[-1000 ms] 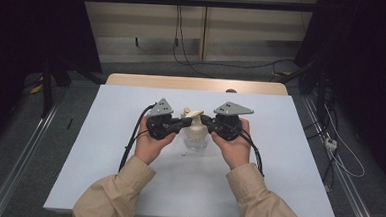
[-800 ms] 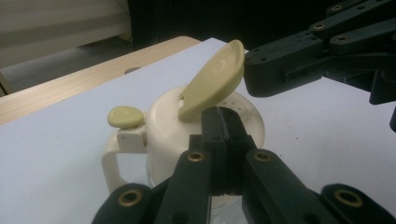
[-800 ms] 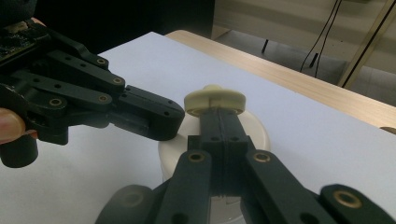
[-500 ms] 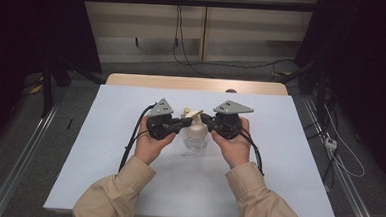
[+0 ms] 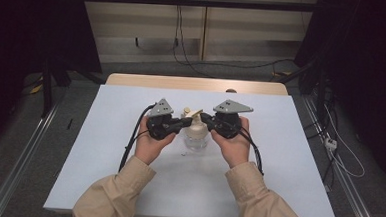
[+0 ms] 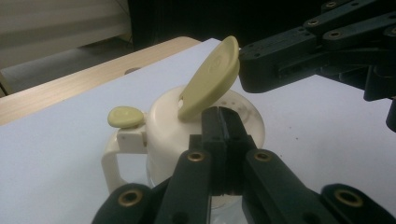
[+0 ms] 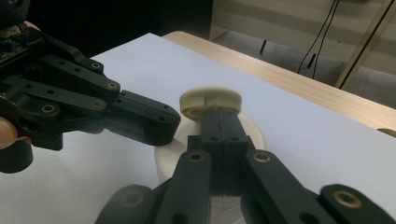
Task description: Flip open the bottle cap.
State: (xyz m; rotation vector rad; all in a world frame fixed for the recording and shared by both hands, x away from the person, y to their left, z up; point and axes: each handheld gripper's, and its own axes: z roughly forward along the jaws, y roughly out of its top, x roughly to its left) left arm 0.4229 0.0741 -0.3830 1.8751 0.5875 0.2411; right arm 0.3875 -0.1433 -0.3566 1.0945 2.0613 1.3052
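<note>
While the small clear jar (image 5: pixel 196 138) with its cream lid (image 6: pixel 163 126) stands at the middle of the white desk (image 5: pixel 103 154), the left gripper (image 5: pixel 179 126) reaches it from its left and the right gripper (image 5: pixel 204 120) from its right, each with fingers pressed together, at the lid's raised yellow-green flap (image 6: pixel 208 79).

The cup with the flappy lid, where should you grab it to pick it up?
Probably by the handle. It loops out from the side of the cup, under the small yellow button, with an open gap for one jaw to slip through. Come in from that side, level with the table. The flip lid stands tilted open and looks too loose to lift by.
</note>
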